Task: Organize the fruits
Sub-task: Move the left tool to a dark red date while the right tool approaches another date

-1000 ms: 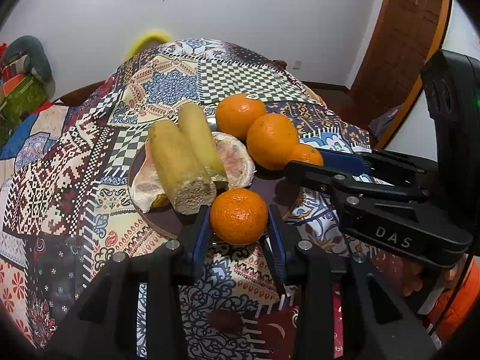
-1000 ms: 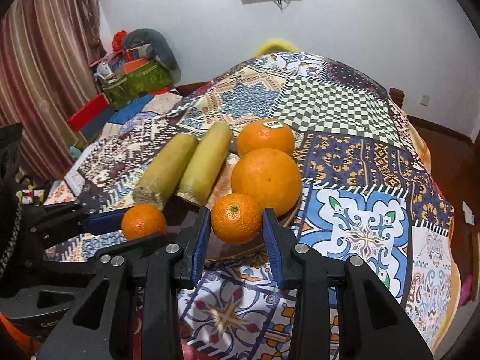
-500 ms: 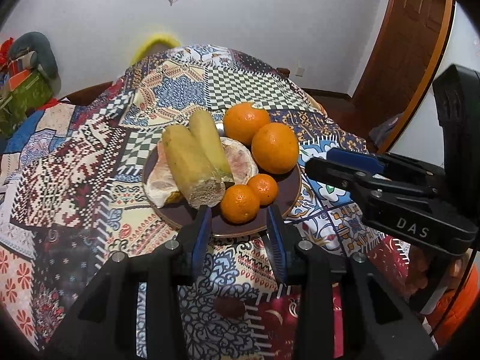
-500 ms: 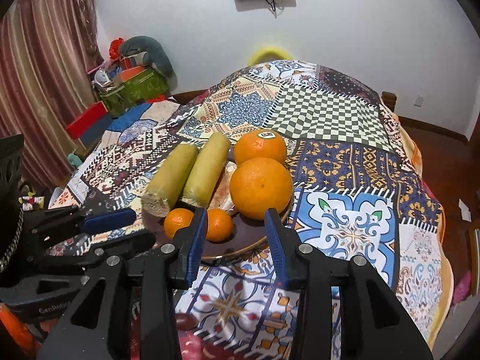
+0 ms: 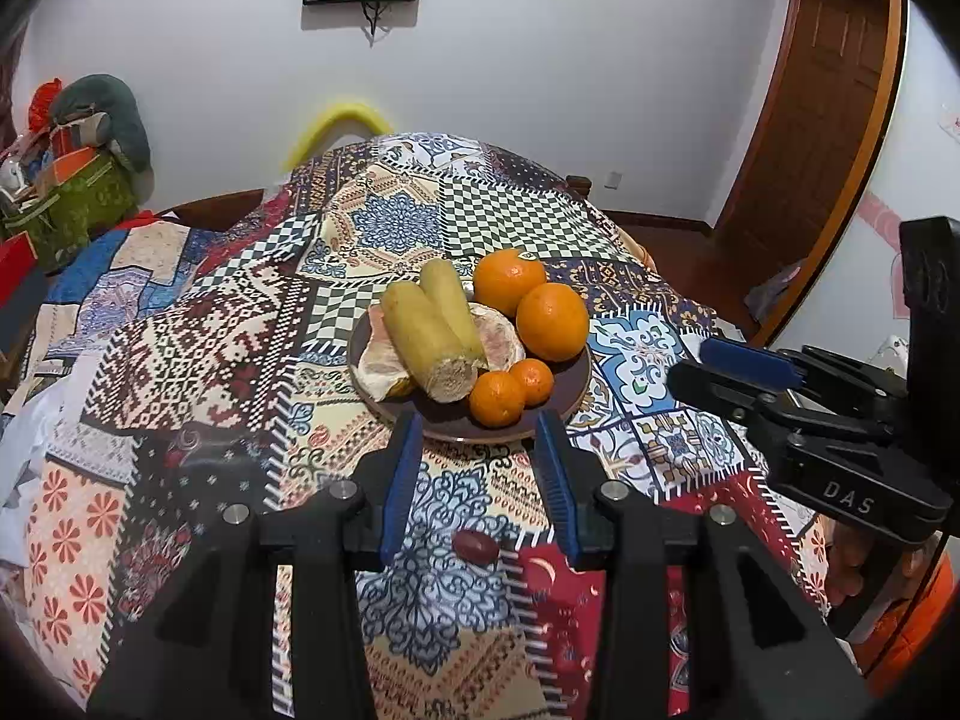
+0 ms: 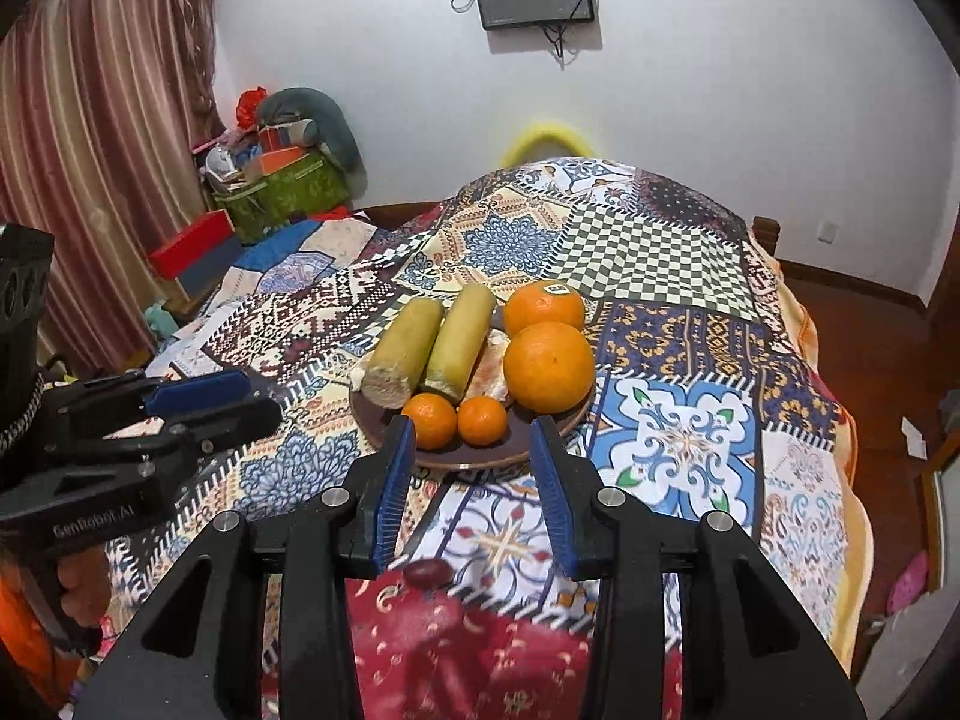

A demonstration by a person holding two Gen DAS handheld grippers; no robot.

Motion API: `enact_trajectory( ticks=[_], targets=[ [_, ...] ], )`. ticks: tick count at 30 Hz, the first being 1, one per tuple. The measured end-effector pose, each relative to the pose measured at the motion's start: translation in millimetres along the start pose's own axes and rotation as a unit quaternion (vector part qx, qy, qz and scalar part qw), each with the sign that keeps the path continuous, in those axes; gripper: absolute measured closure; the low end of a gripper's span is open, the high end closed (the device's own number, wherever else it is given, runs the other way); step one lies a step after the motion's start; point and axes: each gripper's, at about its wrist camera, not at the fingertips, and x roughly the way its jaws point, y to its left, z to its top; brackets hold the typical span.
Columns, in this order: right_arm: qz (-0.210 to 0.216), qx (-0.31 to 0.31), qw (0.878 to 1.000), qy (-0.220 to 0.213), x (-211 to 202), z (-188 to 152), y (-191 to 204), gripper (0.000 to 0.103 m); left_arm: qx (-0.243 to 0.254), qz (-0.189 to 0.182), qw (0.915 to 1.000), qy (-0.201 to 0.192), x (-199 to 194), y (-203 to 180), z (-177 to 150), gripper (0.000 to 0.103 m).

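A dark brown plate (image 5: 462,429) (image 6: 510,450) on the patchwork cloth holds two large oranges (image 5: 552,321) (image 6: 549,358), two small mandarins (image 5: 497,398) (image 6: 429,420), two yellow-green stalk pieces (image 5: 423,330) (image 6: 405,351) and pale peeled fruit segments (image 5: 498,336). My left gripper (image 5: 477,420) hovers just short of the plate's near rim, its jaws opening with nothing between them. My right gripper (image 6: 470,423) hangs beside it, open and empty. Each gripper shows in the other's view: the right gripper (image 5: 720,366), the left gripper (image 6: 198,402).
A small dark red fruit (image 5: 477,546) (image 6: 427,571) lies on the cloth under the grippers. The cloth drops off at the right edge (image 6: 840,480) toward a wooden floor. Boxes and bags (image 6: 282,180) pile up at the far left by the curtain.
A second ago each gripper had a mandarin between its jaws at the plate's front. Both have since pulled back and risen, and the two mandarins lie side by side on the plate.
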Motion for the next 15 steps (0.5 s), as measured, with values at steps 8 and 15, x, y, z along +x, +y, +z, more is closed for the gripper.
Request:
enact_trajectory(
  ticks=[8,15],
  targets=[
    [-0.011,0.002,1.000,0.019,-9,-23,5,0.067,-0.011,0.007,0.9998,0.017,-7,5,-19,0.064],
    [-0.020,0.004,0.999,0.034,-7,-41,7,0.067,-0.027,-0.001,0.9974,0.067,11,12,-48,0.064]
  ],
)
